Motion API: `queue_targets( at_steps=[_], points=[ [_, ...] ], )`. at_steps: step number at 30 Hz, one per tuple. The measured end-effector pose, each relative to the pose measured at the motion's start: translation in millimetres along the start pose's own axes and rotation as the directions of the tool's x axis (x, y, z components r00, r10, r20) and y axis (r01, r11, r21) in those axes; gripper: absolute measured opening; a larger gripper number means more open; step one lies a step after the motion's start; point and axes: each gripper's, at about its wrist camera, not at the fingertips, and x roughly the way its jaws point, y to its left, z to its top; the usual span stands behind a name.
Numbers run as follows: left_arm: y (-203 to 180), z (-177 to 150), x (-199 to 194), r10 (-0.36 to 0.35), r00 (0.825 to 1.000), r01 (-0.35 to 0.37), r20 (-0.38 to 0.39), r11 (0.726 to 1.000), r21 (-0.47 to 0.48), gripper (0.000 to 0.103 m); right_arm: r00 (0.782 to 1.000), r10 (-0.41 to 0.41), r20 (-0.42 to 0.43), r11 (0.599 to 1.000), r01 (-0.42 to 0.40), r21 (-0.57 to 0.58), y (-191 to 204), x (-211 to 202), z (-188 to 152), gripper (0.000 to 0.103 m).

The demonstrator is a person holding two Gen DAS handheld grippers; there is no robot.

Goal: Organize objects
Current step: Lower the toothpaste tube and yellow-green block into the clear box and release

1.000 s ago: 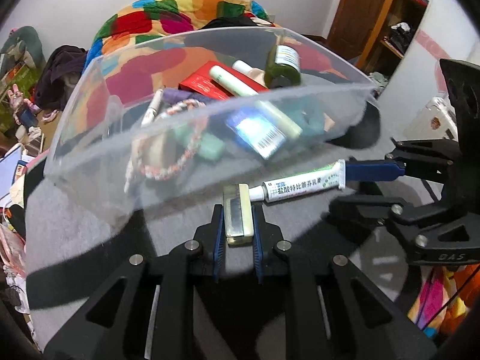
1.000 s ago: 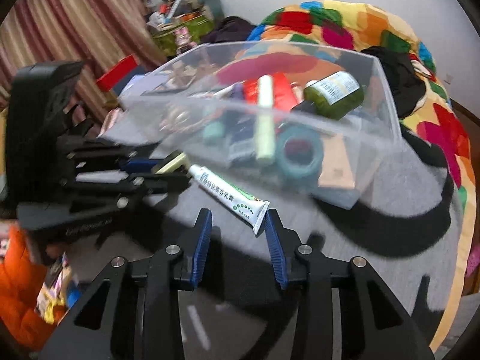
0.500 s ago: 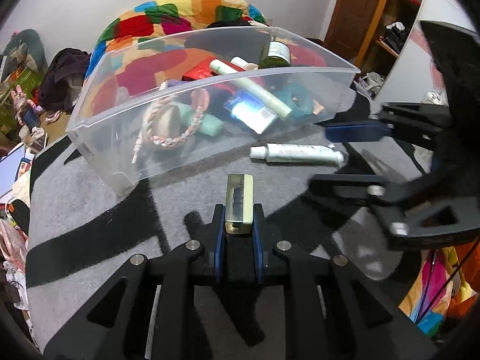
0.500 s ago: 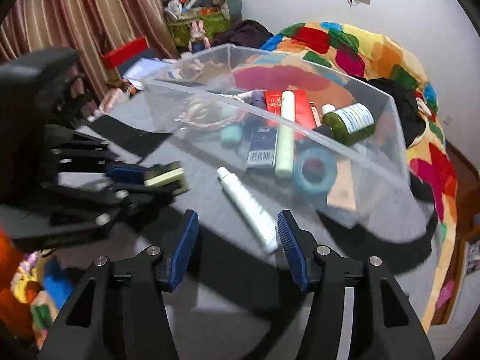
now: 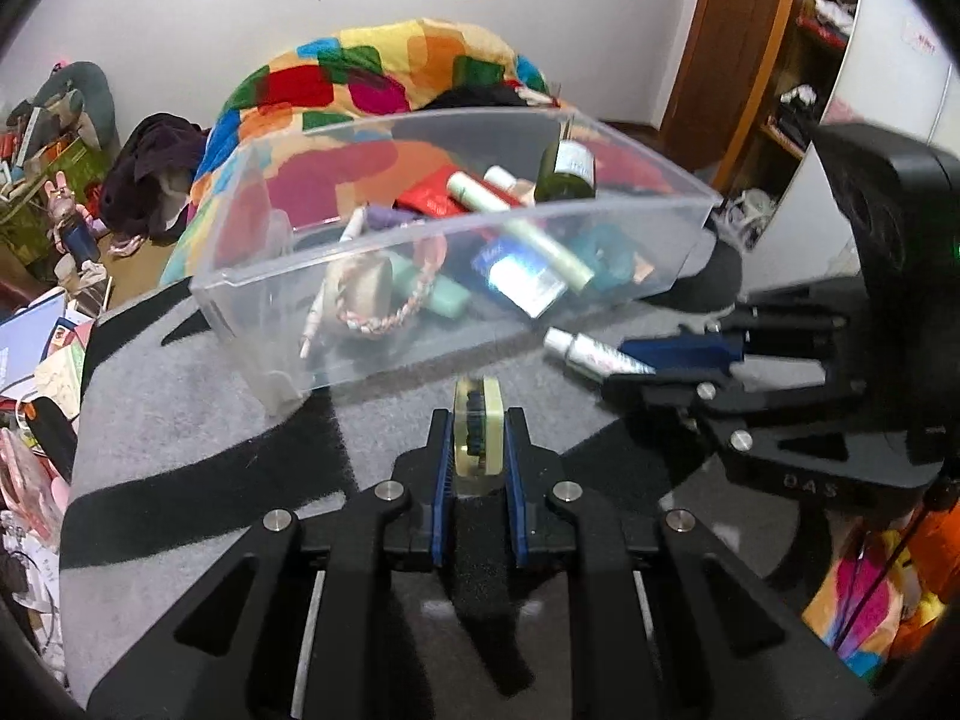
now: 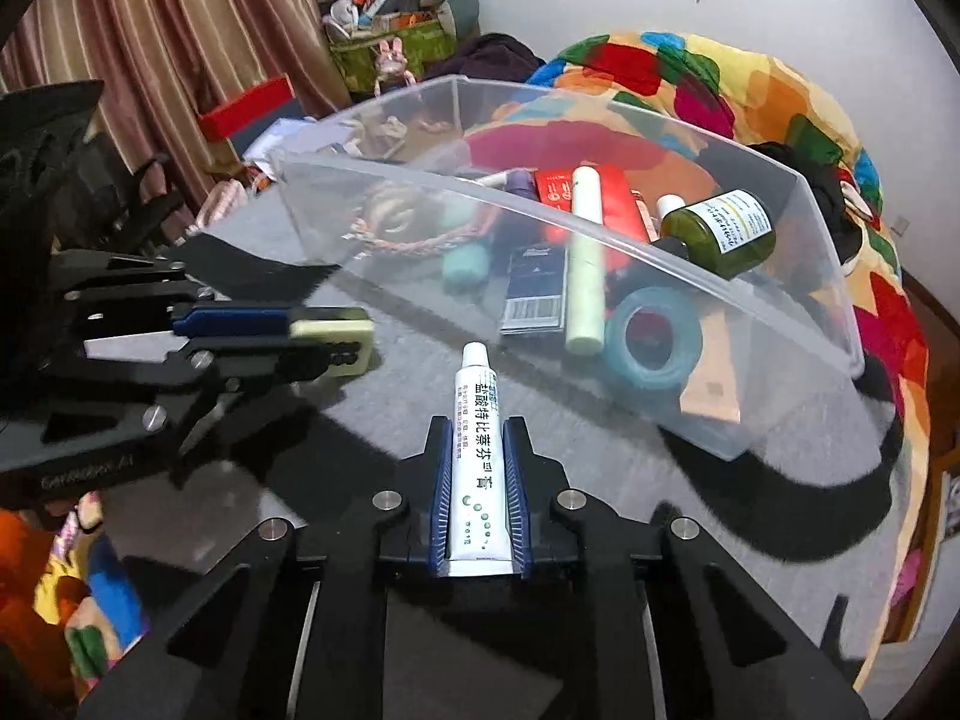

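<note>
Between my right gripper's point(image 6: 478, 495) blue pads I see a white tube point(image 6: 477, 447) with dark lettering and green dots. My left gripper point(image 5: 478, 468) carries a pale yellow-green block point(image 5: 477, 435) with a dark centre. Ahead of both, the clear bin point(image 6: 600, 228) shows a dark green bottle point(image 6: 720, 232), a red box point(image 6: 555, 186) and a teal tape roll point(image 6: 653, 337). Underneath lies grey cloth point(image 5: 198, 420) with black bands.

The clear bin point(image 6: 798, 312) stands on the table point(image 6: 372, 420), and the bottle point(image 6: 723, 232), tape roll point(image 6: 654, 339) and braided cord point(image 5: 384, 312) lie inside it. In front of the bin's near wall, the left gripper point(image 5: 478, 438) clasps a small block point(image 5: 477, 432). The right gripper point(image 6: 478, 468) clasps a tube point(image 6: 477, 450) to the right of that, its cap toward the bin.
</note>
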Motion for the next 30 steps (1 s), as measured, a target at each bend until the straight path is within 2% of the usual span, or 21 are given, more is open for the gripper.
queue_targets(
  at_steps=[5, 10, 18, 22, 25, 30],
  points=[
    [0, 6, -12, 0.004, 0.999, -0.004, 0.033, 1.0, -0.007, 0.015, 0.997, 0.015, 0.081, 0.999, -0.018, 0.036, 0, -27, 2, 0.015],
    [0, 17, -29, -0.001, 0.996, 0.002, 0.091, 1.0, -0.017, 0.015, 0.984, 0.017, 0.176, 0.996, -0.032, 0.08, -6, -54, 14, 0.015],
    [12, 37, -50, 0.004, 0.988, 0.004, 0.152, 0.998, -0.056, 0.015, 0.97, -0.016, 0.241, 0.986, -0.024, 0.166, -27, -65, 32, 0.015],
    [20, 56, -61, -0.008, 0.981, 0.023, 0.196, 0.997, -0.074, 0.015, 0.968, -0.048, 0.246, 0.982, 0.001, 0.188, -34, -61, 43, 0.015],
    [24, 70, -61, 0.026, 0.975, -0.008, 0.219, 0.997, -0.082, 0.015, 0.969, -0.072, 0.237, 0.978, 0.022, 0.207, -40, -54, 52, 0.015],
    [36, 93, -36, 0.04, 0.979, -0.014, 0.199, 0.992, -0.127, 0.015, 0.976, -0.096, 0.195, 0.967, 0.045, 0.25, -52, -31, 68, 0.015]
  ],
)
